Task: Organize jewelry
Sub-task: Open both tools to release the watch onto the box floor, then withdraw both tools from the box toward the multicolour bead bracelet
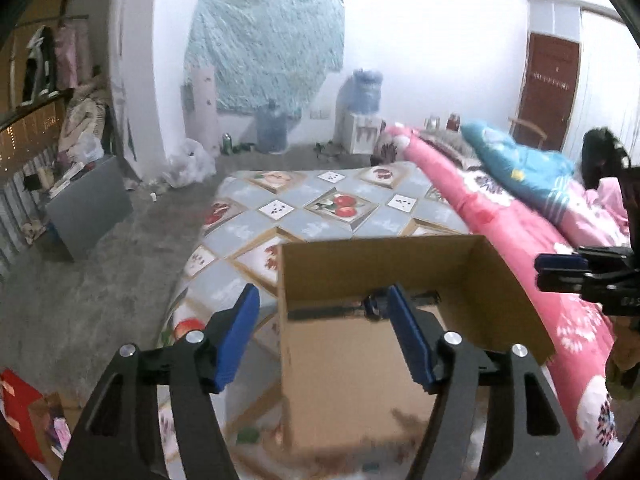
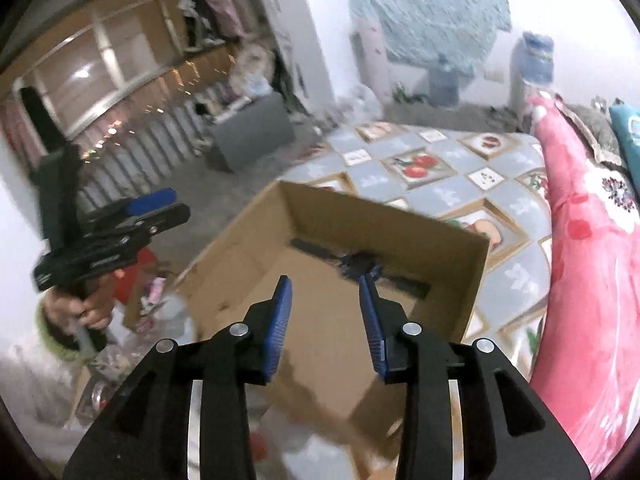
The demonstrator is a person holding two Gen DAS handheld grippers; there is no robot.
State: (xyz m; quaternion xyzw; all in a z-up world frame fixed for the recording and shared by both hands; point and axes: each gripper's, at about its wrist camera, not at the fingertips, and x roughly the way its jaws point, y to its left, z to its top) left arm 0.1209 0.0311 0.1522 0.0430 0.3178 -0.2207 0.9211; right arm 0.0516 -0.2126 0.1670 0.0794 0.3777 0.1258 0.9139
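An open cardboard box [image 1: 352,360] stands on the bed with the fruit-pattern sheet [image 1: 320,208]; it also shows in the right wrist view [image 2: 332,320]. A dark item [image 1: 372,306] lies on a black strip at the box's far inner wall, also seen from the right [image 2: 360,260]; what it is I cannot tell. My left gripper [image 1: 324,300] is open and empty, straddling the box's left wall. My right gripper [image 2: 326,286] is open and empty above the box's inside. The right gripper appears at the edge of the left view [image 1: 560,272]. The left one appears in the right view [image 2: 152,208].
A pink quilt [image 1: 520,240] and a blue pillow [image 1: 516,160] lie along the bed's right side. A grey box [image 1: 88,208], bags and water bottles [image 1: 272,124] stand on the concrete floor. Clutter and a red bag [image 1: 20,412] sit by the bed's near-left corner.
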